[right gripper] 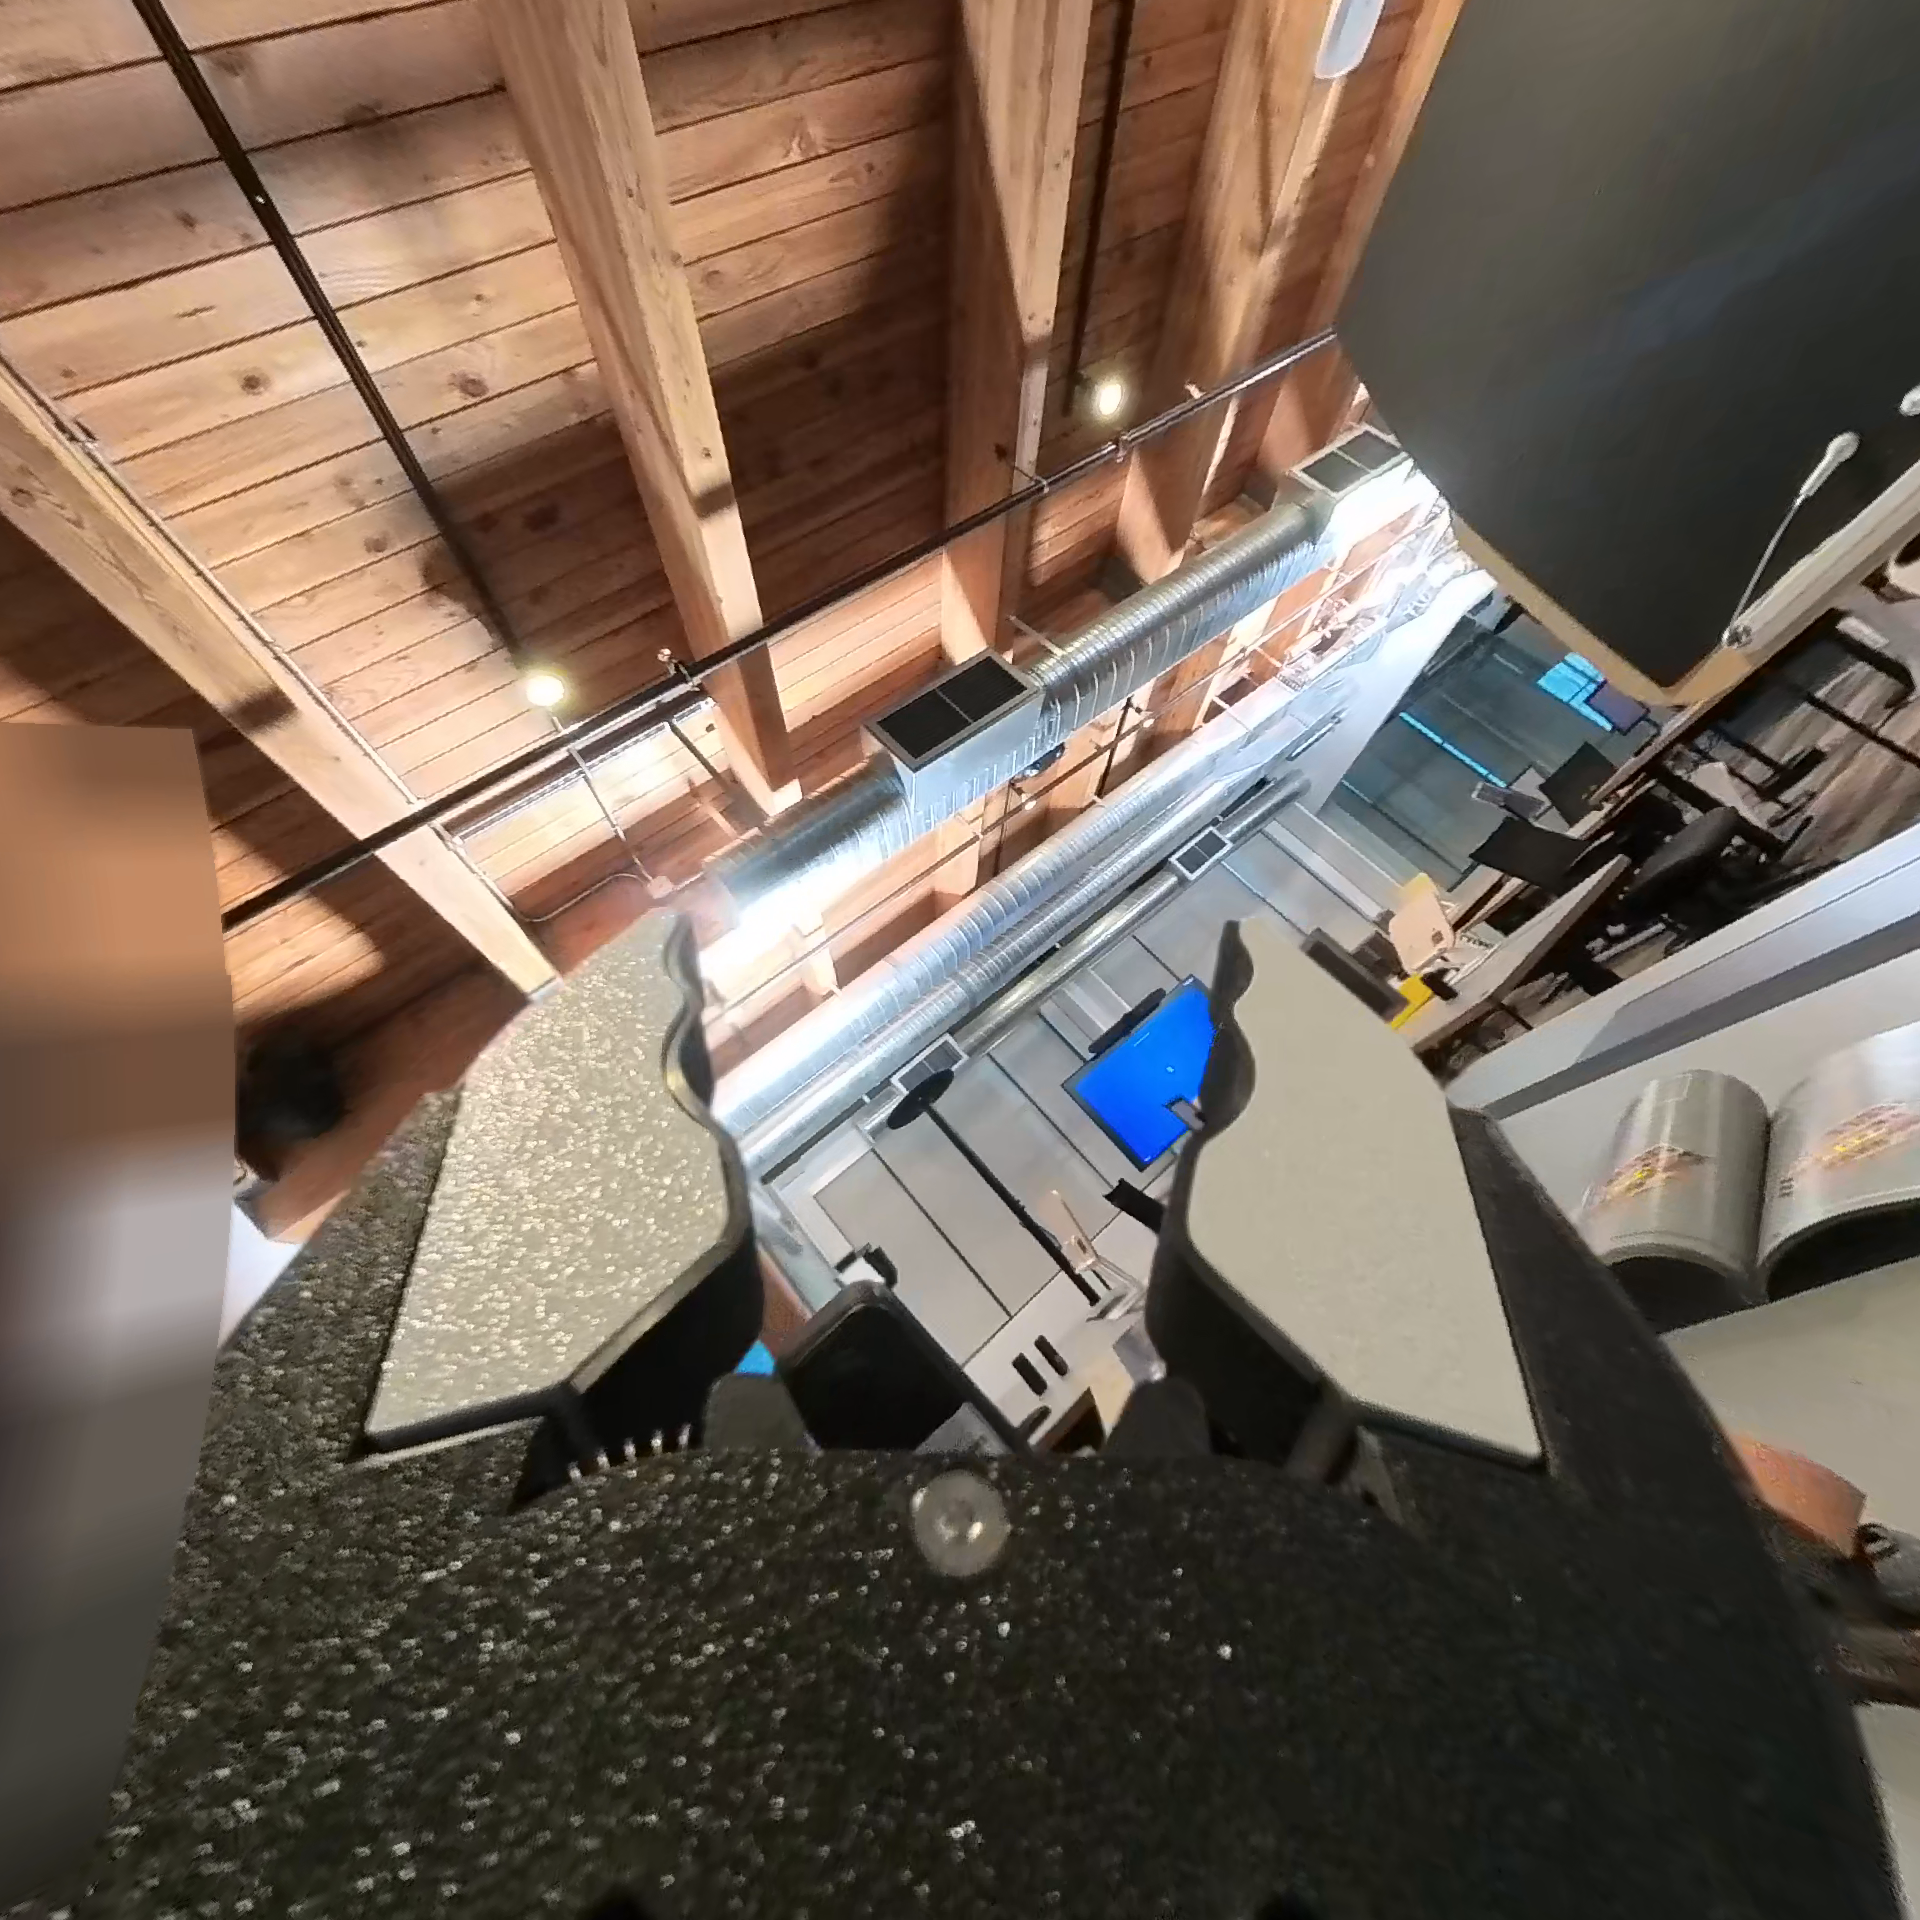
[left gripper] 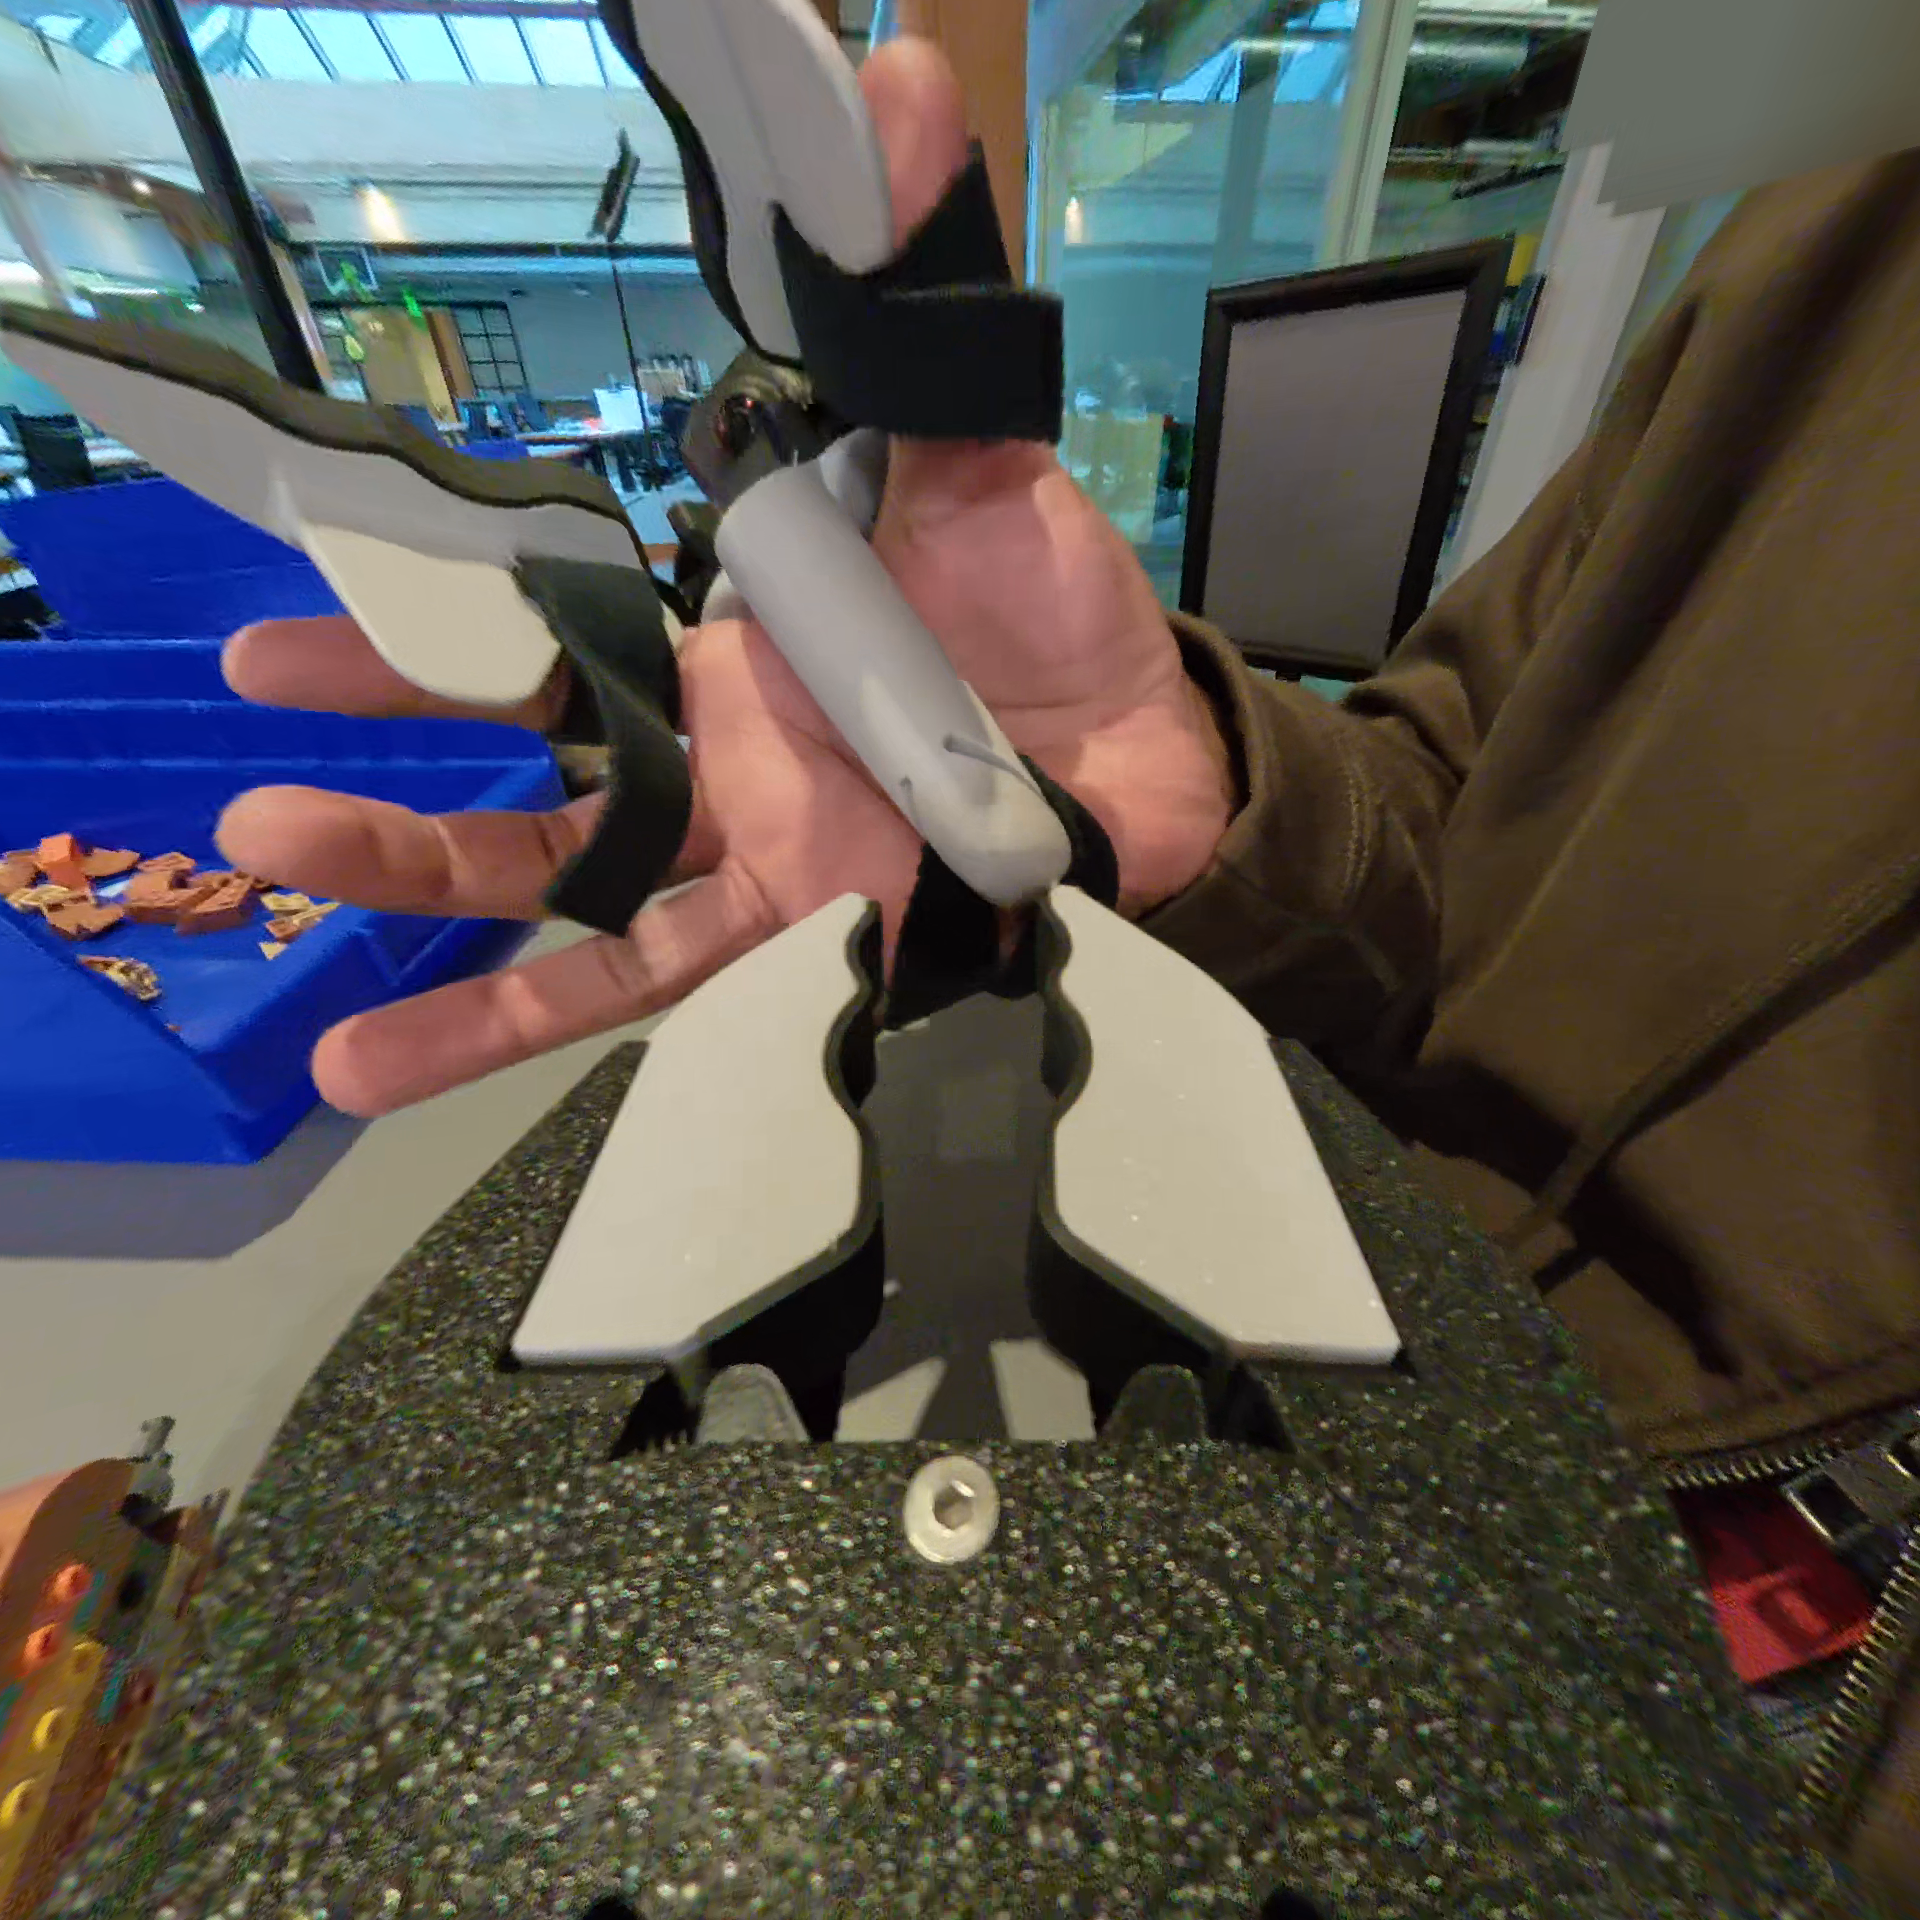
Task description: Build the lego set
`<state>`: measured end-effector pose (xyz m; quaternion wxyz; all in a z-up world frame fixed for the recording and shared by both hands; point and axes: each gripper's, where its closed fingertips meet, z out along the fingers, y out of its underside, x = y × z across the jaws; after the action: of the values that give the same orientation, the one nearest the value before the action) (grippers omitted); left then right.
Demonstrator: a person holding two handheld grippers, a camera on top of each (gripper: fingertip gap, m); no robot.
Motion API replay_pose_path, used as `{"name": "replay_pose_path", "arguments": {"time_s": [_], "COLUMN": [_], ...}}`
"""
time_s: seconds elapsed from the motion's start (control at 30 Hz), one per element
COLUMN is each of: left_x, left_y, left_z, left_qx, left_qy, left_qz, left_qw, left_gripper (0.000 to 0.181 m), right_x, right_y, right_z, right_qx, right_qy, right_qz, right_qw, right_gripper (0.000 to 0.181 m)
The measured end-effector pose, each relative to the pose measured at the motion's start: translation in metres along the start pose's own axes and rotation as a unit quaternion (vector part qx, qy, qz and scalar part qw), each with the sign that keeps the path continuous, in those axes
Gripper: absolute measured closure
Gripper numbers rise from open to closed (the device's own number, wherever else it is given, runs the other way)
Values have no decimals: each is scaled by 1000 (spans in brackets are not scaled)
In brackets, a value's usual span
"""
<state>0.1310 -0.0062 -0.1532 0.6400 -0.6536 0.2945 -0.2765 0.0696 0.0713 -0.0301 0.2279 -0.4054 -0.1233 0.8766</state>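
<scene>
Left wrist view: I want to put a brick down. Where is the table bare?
Bare table lies in front of the blue bin, left of the left claw. Right of it is crowded: a hand and brown jacket sleeve.

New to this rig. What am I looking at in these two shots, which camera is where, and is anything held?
There is no robot. A person works a pair of hand tongs in each hand, and each pair has a camera looking along its two grey fingers.

The right view is tilted up at a wooden ceiling. The right tongs are open and empty, and an open booklet lies at right.

In the left view, the left tongs sit at the bottom, only narrowly open, with nothing gripped. Beyond them is the person's other hand, with the right tongs strapped on and spread wide. A blue bin holds loose brown Lego pieces. A part-built model shows in the lower-left corner.
</scene>
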Motion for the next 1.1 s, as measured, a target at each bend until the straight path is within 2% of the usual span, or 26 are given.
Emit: {"name": "replay_pose_path", "arguments": {"time_s": [0.07, 0.13, 0.3, 0.47, 0.57, 0.63, 0.7, 0.77, 0.83, 0.97, 1.1], "left_x": [4, 11, 24, 32, 32, 23, 6, -17, -49, -127, -197], "left_y": [4, 9, 12, -4, -13, -12, -11, -14, -19, -15, 4], "left_z": [1, 5, 6, 9, 9, 10, 6, -9, -35, -100, -147], "left_qx": [-10, -23, -30, 25, 54, 49, 40, 40, 33, -65, -217], "left_qy": [13, 27, 82, 142, 158, 124, 67, 3, -85, -269, -352], "left_qz": [3, 7, -31, -135, -156, -120, -97, -80, -60, -8, 47], "left_qw": [1000, 999, 996, 980, 974, 984, 992, 996, 994, 961, 909], "left_gripper": [153, 146, 148, 156, 160, 157, 140, 136, 136, 135, 123], "right_x": [0, 3, -2, -32, -46, -45, -33, -25, -9, 29, 58], "right_y": [3, 6, 10, 4, 5, 4, -10, -22, -29, -29, -13], "right_z": [0, 1, 0, 3, 7, 8, 9, 10, 12, 10, 7], "right_qx": [-3, -10, -28, -23, -30, -31, 1, 1, -40, -156, -259], "right_qy": [1, 4, -22, -80, -94, -90, -54, -33, 1, 61, 55], "right_qz": [1, 2, 27, 16, -13, -60, -126, -188, -247, -331, -371], "right_qw": [1000, 1000, 999, 996, 995, 994, 991, 982, 968, 929, 890], "right_gripper": [87, 87, 93, 105, 110, 118, 121, 128, 138, 147, 154]}}
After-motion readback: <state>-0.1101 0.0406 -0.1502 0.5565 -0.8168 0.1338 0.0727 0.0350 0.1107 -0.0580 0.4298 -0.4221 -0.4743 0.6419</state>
